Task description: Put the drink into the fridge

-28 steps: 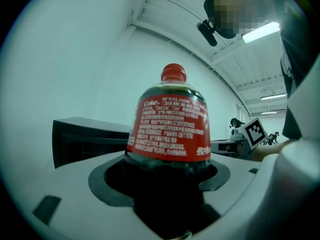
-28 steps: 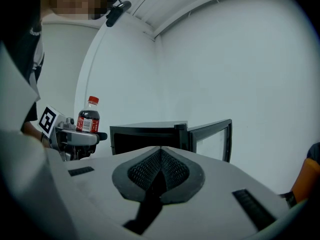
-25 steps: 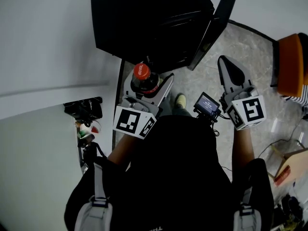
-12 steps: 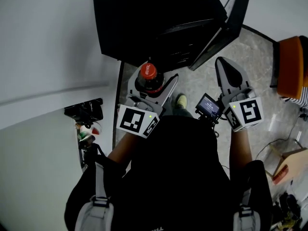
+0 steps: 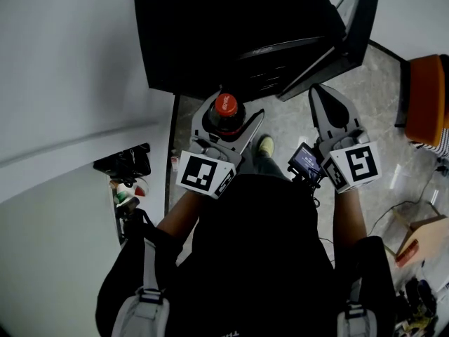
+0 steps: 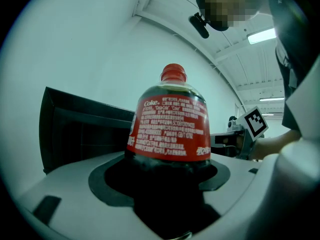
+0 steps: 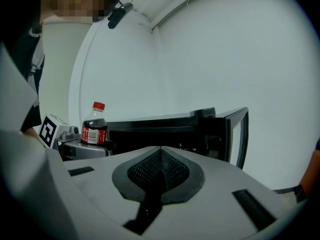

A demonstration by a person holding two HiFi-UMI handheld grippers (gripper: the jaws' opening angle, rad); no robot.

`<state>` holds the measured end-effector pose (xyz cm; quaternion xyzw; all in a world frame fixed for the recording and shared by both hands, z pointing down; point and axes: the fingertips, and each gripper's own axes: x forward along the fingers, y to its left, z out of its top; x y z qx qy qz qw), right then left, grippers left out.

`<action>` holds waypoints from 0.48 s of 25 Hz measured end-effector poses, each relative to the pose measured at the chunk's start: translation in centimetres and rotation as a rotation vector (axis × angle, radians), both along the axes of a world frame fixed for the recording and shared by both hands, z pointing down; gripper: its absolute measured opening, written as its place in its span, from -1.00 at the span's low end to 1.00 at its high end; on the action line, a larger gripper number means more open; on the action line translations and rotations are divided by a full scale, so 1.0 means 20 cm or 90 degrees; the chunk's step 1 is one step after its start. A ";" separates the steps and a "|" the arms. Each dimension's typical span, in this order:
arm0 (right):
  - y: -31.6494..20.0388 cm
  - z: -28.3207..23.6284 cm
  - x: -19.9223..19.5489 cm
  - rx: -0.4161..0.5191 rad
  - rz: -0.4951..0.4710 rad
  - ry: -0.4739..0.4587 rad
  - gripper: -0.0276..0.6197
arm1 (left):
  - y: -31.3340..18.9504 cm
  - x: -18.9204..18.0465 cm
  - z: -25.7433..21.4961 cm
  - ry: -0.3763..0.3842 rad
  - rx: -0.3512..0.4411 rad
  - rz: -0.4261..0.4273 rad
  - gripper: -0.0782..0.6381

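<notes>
A cola bottle (image 5: pixel 225 116) with a red cap and red label (image 6: pixel 169 133) stands upright between the jaws of my left gripper (image 5: pixel 228 121), which is shut on it just in front of the black fridge (image 5: pixel 224 27). The bottle (image 7: pixel 93 125) also shows far left in the right gripper view. The fridge door (image 5: pixel 351 30) hangs open to the right. My right gripper (image 5: pixel 327 107) is shut with nothing in it, below the door's edge; its dark pads (image 7: pixel 159 170) meet. The fridge's inside is too dark to see.
A white wall and counter (image 5: pixel 63 118) run along the left. An orange seat (image 5: pixel 428 97) stands at the right. A cardboard box (image 5: pixel 421 241) and cables lie on the stone floor at lower right. A small screen (image 5: pixel 306 161) is mounted by the right gripper.
Both grippers have moved forward toward the fridge; the bottle in the left gripper now sits closer to the fridge opening. Neither gripper's jaws have changed.
</notes>
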<state>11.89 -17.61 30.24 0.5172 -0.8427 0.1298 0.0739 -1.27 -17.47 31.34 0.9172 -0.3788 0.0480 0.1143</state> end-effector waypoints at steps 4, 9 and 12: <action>-0.02 0.06 -0.02 -0.021 -0.002 0.009 -0.89 | -0.02 0.00 0.09 0.000 -0.019 -0.007 0.19; 0.00 0.12 -0.06 -0.026 -0.019 0.010 -0.89 | -0.05 -0.01 0.20 -0.020 -0.024 0.000 0.19; 0.01 0.16 -0.07 -0.035 -0.023 0.008 -0.89 | -0.06 -0.02 0.26 -0.024 -0.029 -0.004 0.18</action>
